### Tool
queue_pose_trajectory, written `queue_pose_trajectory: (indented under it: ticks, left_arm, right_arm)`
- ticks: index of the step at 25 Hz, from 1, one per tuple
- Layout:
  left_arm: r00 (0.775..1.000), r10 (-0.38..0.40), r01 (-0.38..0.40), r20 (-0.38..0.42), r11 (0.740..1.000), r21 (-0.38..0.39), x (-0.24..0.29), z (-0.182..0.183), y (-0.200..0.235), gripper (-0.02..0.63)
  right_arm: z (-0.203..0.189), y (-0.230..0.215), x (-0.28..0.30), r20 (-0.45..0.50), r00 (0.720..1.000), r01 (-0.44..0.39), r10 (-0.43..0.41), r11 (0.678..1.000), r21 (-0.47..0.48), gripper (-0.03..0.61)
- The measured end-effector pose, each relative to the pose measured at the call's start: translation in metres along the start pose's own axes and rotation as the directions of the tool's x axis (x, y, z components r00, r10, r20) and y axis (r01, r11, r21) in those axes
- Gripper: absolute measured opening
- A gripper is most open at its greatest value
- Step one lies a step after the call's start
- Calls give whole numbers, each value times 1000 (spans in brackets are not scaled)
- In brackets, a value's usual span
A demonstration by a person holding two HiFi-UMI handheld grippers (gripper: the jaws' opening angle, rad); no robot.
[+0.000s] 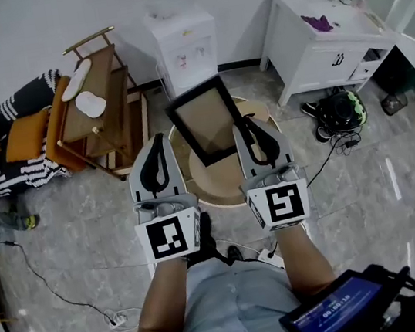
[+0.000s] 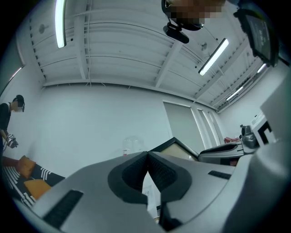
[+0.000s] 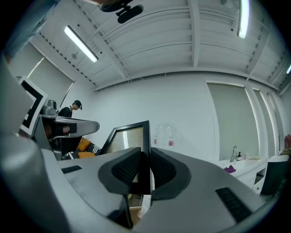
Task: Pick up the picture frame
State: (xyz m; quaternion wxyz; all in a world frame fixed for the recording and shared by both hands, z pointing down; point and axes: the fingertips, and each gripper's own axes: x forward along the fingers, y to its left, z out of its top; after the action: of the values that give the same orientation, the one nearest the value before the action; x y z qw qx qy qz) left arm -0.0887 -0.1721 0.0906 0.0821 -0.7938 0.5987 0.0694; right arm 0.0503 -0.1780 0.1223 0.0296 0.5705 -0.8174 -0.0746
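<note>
Seems all but done: picture frame [image 1: 204,123] clamped at its 3 o'clock edge in the right hand-held gripper [image 1: 246,121], apparently clear of the round tabletop [image 1: 211,180], left hand-held gripper [image 1: 158,139] closed on nothing at 9 o'clock.

On my feed the picture frame [image 1: 211,122] has a smooth black moulding with a slight sheen, and its middle panel is matt tan, like card. The right claw [image 3: 145,169] has smooth, matt grey plastic shells and finely ribbed black pads [image 3: 128,169] that I take for rubber. The left claw [image 2: 147,157] looks the same to me. The round worktop [image 1: 219,187] is pale, matt wood. The floor [image 1: 368,190] is glossy grey marbled tile that catches the light. The rack [image 1: 103,72] is warm brown wood with a soft shine, and the cushions [image 1: 27,135] are orange cloth.
</note>
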Motion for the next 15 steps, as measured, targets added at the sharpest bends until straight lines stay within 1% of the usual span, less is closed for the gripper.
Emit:
queue_pose_trajectory:
  ticks: [6, 9, 13, 15]
  left_arm:
    - [1000, -6, 6, 25, 1000, 6, -3, 12, -12, 11]
    - [1000, -12, 11, 26, 999, 38, -10, 18, -18, 11]
    - [1000, -7, 7, 26, 1000, 4, -2, 10, -13, 11]
    - [1000, -8, 8, 30, 1000, 6, -1, 9, -11, 11]
  right_arm:
    - [8, -6, -11, 23, 1000, -5, 5, 1000, -17, 80]
    - [15, -8, -20, 32, 999, 1, -1, 1000, -13, 80]
    - [7, -7, -9, 30, 1000, 0, 1, 1000, -24, 80]
    - [7, -6, -6, 32, 1000, 2, -1, 1000, -29, 80]
